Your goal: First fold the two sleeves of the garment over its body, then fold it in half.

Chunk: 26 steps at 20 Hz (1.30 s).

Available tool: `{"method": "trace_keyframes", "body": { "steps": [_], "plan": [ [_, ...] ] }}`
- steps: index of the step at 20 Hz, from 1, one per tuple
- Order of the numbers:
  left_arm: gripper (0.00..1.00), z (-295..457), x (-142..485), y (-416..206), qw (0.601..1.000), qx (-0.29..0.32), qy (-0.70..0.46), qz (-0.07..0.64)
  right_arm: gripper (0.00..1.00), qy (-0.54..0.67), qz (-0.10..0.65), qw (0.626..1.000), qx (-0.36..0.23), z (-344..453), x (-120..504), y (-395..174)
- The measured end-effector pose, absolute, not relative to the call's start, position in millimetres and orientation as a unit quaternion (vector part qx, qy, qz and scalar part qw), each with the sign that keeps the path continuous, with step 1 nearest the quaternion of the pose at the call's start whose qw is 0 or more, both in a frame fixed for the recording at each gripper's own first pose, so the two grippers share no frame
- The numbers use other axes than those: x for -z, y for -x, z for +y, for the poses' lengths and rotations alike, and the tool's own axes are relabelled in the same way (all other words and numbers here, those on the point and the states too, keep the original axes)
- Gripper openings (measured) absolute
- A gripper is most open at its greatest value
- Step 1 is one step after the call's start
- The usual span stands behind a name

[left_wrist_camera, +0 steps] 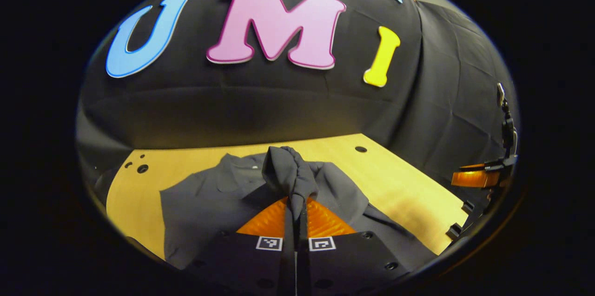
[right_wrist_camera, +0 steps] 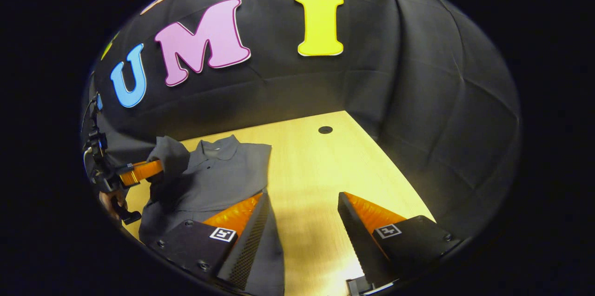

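Currently the left gripper [left_wrist_camera: 297,207] is pinching a sleeve [left_wrist_camera: 290,170] of the dark grey polo shirt [left_wrist_camera: 209,203], with both fingers pressed together on the bunched fabric. In the left gripper view, the sleeve is rising as a gathered ridge straight up from between the fingertips, lifted clear of the shirt's body. The polo shirt is lying flat on the wooden table [left_wrist_camera: 399,180], spreading to both sides of the pinched sleeve, with its collar end pointing toward the booth's far wall.

In the right gripper view, the polo shirt [right_wrist_camera: 218,175] is occupying the table's left portion, collar [right_wrist_camera: 214,145] toward the far wall and front side facing up. The left gripper [right_wrist_camera: 155,168] is appearing at the shirt's left edge, holding the raised sleeve [right_wrist_camera: 169,156] above the shirt's body. A hand [right_wrist_camera: 109,203] is showing below that gripper, near the table's near-left edge.

The right gripper [right_wrist_camera: 302,221] is hanging above the table with its fingers spread wide apart, nothing between them. Its left finger [right_wrist_camera: 246,231] is sitting over the shirt's right hem area; whether it is touching the fabric cannot be told. Its right finger [right_wrist_camera: 362,231] is sitting over bare table [right_wrist_camera: 344,166], well apart from the shirt.

A round hole [right_wrist_camera: 325,129] is showing in the table near the far wall, to the right of the shirt. In the left gripper view, the right gripper [left_wrist_camera: 479,176] is appearing off the table's right edge.
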<state>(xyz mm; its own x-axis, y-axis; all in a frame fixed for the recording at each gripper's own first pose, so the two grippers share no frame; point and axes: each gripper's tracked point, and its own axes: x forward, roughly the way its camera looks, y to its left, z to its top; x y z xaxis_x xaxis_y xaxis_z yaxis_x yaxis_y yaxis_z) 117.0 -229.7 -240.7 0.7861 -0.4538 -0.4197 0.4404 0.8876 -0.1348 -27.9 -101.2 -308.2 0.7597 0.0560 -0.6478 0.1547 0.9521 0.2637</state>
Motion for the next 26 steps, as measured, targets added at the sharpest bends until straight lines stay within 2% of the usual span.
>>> {"method": "trace_keyframes", "body": {
  "steps": [6, 7, 10, 11, 15, 16, 17, 18, 19, 22, 26],
  "plan": [
    [0.09, -263.0, 296.3, -108.3, 0.932, 0.242, 0.002, 0.271, 0.93, -0.149, 0.358, 0.922, 0.023, -109.0, 319.6, 27.9],
    [0.06, -268.3, 306.6, -104.9, 0.928, 0.247, -0.002, 0.279, 0.93, -0.148, 0.361, 0.920, 0.022, -108.4, 322.5, 28.5],
    [0.18, -280.7, 325.3, -96.0, 0.914, 0.269, 0.008, 0.304, 0.92, -0.145, 0.366, 0.919, 0.017, -106.7, 323.9, 28.3],
    [0.14, -284.1, 328.6, -93.4, 0.911, 0.273, 0.014, 0.309, 0.92, -0.144, 0.368, 0.918, 0.016, -105.7, 325.1, 29.4],
    [0.52, -299.5, 332.1, -83.6, 0.901, 0.290, 0.040, 0.320, 0.92, -0.145, 0.374, 0.916, 0.014, -100.2, 324.5, 28.5],
    [0.41, -304.3, 331.0, -79.9, 0.897, 0.300, 0.046, 0.321, 0.92, -0.147, 0.375, 0.915, 0.013, -97.8, 325.0, 27.9],
    [0.59, -310.1, 328.0, -74.8, 0.893, 0.312, 0.051, 0.321, 0.92, -0.148, 0.376, 0.915, 0.013, -94.8, 325.1, 28.0],
    [0.65, -313.2, 324.1, -69.2, 0.889, 0.323, 0.054, 0.322, 0.93, -0.149, 0.376, 0.915, 0.012, -92.0, 324.1, 27.9],
    [0.56, -313.2, 319.7, -65.1, 0.887, 0.328, 0.053, 0.319, 0.93, -0.150, 0.376, 0.914, 0.010, -88.0, 322.1, 29.7],
    [0.94, -297.6, 303.6, -53.3, 0.892, 0.329, 0.044, 0.308, 0.93, -0.150, 0.378, 0.913, 0.004, -72.1, 320.0, 38.6],
    [0.95, -259.9, 278.3, -32.7, 0.900, 0.316, 0.047, 0.297, 0.93, -0.157, 0.391, 0.907, -0.005, -45.8, 321.0, 61.6]
  ]
}}
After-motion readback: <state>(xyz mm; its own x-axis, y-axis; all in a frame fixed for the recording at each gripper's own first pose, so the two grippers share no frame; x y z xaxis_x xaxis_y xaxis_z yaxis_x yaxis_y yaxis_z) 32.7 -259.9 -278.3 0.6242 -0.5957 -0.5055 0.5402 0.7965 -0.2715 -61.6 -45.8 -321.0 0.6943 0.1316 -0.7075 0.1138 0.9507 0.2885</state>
